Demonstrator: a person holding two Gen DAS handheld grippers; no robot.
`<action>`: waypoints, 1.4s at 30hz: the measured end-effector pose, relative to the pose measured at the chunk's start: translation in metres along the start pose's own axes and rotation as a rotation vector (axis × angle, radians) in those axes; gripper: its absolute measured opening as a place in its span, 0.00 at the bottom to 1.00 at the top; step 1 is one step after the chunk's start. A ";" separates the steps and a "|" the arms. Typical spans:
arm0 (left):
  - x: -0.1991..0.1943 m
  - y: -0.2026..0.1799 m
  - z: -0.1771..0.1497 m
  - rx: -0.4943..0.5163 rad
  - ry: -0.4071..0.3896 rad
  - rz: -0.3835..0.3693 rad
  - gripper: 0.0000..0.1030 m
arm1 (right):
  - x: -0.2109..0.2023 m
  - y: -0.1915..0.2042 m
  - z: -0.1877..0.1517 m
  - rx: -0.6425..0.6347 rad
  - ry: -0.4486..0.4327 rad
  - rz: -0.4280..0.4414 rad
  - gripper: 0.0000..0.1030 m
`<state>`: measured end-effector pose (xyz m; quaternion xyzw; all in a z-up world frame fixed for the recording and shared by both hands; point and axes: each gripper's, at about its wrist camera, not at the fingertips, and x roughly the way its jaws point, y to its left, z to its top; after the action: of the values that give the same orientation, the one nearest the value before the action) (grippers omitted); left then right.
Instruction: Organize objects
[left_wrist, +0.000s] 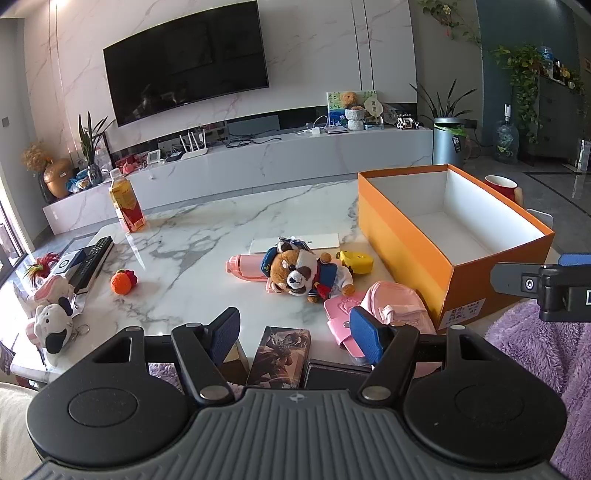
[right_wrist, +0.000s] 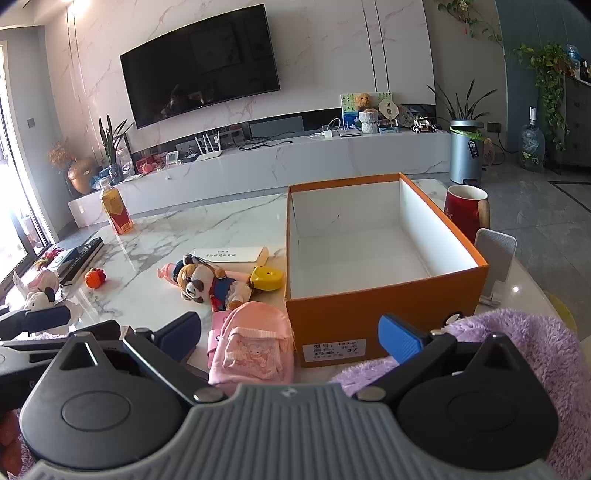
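Haven't really started, both my left hand-held gripper and right hand-held gripper are spread with nothing in them, orange box ahead still empty, toys like the plush raccoon just ahead on the worktop.

Orange box: white sticker on near wall, low, at 7 o'clock corner. Number 37 readable, other signs too blurry. White flat case, at 9 o'clock from box: line of small signs, too tiny to read.
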<state>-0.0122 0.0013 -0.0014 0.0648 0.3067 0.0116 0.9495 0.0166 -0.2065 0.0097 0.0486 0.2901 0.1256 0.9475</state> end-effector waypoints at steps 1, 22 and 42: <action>0.000 0.000 0.000 0.001 0.000 0.000 0.76 | 0.000 0.000 0.000 -0.002 0.001 0.000 0.99; 0.012 0.016 -0.012 0.015 0.096 -0.043 0.74 | 0.019 0.012 -0.004 -0.028 0.078 0.063 0.95; 0.087 0.011 -0.002 -0.071 0.253 -0.235 0.35 | 0.097 0.016 -0.009 0.014 0.297 0.161 0.43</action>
<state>0.0571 0.0174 -0.0517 -0.0069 0.4284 -0.0807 0.9000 0.0861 -0.1652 -0.0474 0.0591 0.4231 0.2050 0.8806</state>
